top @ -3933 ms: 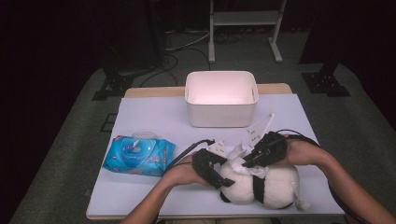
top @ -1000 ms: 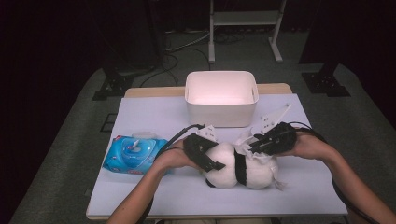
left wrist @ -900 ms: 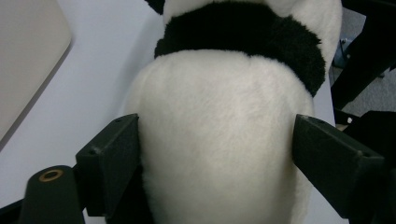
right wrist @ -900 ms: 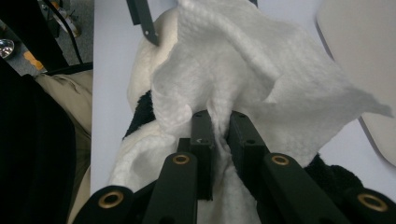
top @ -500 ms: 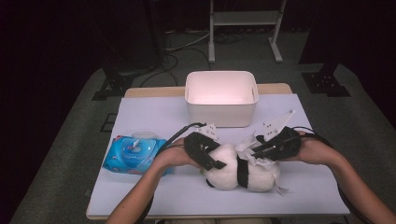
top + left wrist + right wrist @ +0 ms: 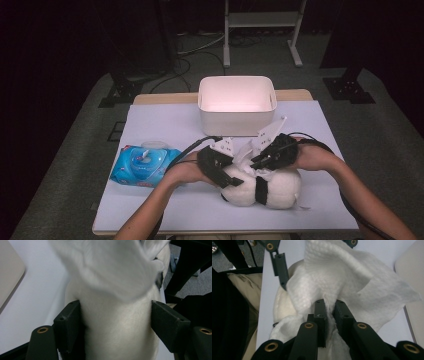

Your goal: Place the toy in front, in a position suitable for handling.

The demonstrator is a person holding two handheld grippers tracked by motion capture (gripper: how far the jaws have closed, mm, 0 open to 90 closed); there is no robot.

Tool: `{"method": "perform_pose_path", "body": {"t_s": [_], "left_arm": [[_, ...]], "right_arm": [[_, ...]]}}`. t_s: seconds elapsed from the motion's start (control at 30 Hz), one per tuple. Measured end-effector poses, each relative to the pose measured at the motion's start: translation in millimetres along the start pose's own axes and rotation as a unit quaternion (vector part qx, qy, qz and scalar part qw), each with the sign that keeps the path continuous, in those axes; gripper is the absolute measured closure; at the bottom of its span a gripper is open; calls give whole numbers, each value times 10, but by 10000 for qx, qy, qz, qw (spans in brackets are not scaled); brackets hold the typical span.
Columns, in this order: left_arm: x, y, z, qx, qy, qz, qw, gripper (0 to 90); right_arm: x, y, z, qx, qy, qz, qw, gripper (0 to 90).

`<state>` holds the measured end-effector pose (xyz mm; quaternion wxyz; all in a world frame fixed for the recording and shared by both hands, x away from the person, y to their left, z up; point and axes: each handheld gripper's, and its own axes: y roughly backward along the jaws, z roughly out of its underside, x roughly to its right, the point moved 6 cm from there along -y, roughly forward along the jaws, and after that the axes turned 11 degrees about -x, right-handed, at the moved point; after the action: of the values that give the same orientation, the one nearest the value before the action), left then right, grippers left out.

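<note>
We see plush toy (image 6: 265,187) lying in front of white bin (image 6: 237,106). L gripper (image 6: 226,176) squeezes its body; jaws just been closing. R gripper (image 6: 329,305) pinches wipe (image 6: 347,280). Risk: wipe tears or slips w/ hard rubbing.

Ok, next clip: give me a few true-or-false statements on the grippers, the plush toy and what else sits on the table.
1. The right gripper pinches a white wipe. True.
2. The left gripper clamps the blue wipes pack. False: its jaws press on the plush toy.
3. The plush toy lies inside the white bin. False: it lies on the table in front of it.
4. The blue wipes pack lies left of the plush toy in the high view. True.
</note>
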<state>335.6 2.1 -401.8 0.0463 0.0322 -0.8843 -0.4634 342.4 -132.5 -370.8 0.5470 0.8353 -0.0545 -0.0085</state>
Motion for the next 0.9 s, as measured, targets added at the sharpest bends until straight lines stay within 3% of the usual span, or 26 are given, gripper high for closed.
{"method": "perform_pose_path", "body": {"t_s": [0.23,0.6,0.9], "left_arm": [[39,18,18,94,32,44,9999,276],[71,45,4,88,100,20,9999,253],[31,56,-80,-3,78,13,10000,158]], "right_arm": [[-5,41,35,-55,0,-17,10000,803],[-18,367,401,86,-367,211,9991,802],[-90,317,491,274,-429,64,9987,802]]}}
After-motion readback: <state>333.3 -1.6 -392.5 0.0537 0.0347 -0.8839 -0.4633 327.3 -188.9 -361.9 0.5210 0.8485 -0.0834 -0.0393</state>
